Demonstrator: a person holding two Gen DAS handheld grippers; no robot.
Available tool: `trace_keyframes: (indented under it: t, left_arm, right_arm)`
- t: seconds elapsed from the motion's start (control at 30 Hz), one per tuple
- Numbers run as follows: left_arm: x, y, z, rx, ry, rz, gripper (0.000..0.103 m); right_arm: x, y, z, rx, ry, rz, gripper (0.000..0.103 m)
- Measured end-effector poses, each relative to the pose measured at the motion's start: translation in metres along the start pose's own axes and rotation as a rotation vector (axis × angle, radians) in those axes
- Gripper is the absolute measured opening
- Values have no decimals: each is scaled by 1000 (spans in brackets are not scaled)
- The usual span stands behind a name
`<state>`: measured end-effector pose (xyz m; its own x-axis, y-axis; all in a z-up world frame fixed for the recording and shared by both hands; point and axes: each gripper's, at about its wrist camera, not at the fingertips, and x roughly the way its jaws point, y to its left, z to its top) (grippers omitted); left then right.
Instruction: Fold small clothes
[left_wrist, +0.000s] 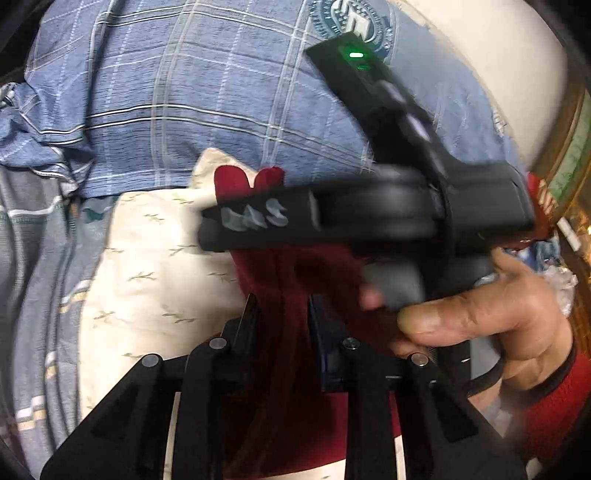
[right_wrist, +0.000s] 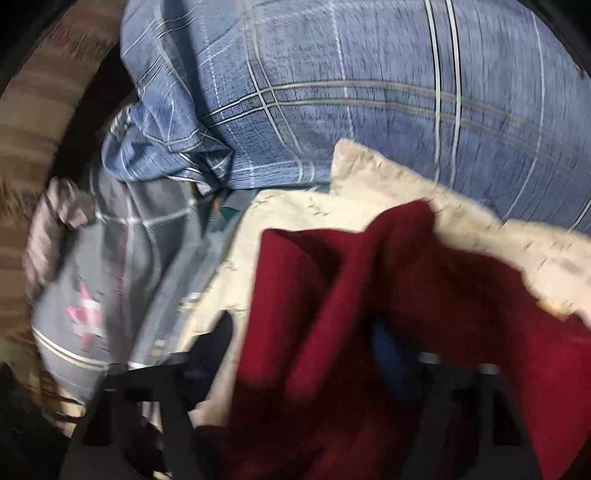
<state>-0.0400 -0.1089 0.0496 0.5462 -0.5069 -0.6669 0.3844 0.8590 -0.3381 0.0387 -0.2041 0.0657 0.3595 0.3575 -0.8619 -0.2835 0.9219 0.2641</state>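
A dark red garment (left_wrist: 288, 280) hangs between both grippers over a cream leaf-print cloth (left_wrist: 147, 258). In the left wrist view my left gripper (left_wrist: 282, 310) is shut on a bunched fold of it, the fabric filling the narrow gap between the jaws. Just above, a hand (left_wrist: 480, 314) holds my right gripper (left_wrist: 210, 229) pointing left, and red lumps poke up past its tip. The right wrist view is blurred: the red garment (right_wrist: 369, 295) drapes over my right gripper (right_wrist: 306, 332), a thick fold caught between the jaws and one blue pad (right_wrist: 388, 343) showing.
Blue plaid bedding (left_wrist: 184, 92) bulges behind the work spot and fills the far side (right_wrist: 369, 92). Grey checked fabric (right_wrist: 110, 295) with a pink pattern lies to the left. A white rounded surface (left_wrist: 498, 55) and a cluttered edge stand at the far right.
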Motion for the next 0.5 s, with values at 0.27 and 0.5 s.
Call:
trace_keyframes:
  t: [0.27,0.5]
  left_arm:
    - [-15,11,-11,-4,31,26,78]
    - [2,17,-15,-17,72,48,79]
  right_arm:
    - [-20,-20,-8,-2,-79,65,28]
    - [-27,-31,-8,34,-97,99,27]
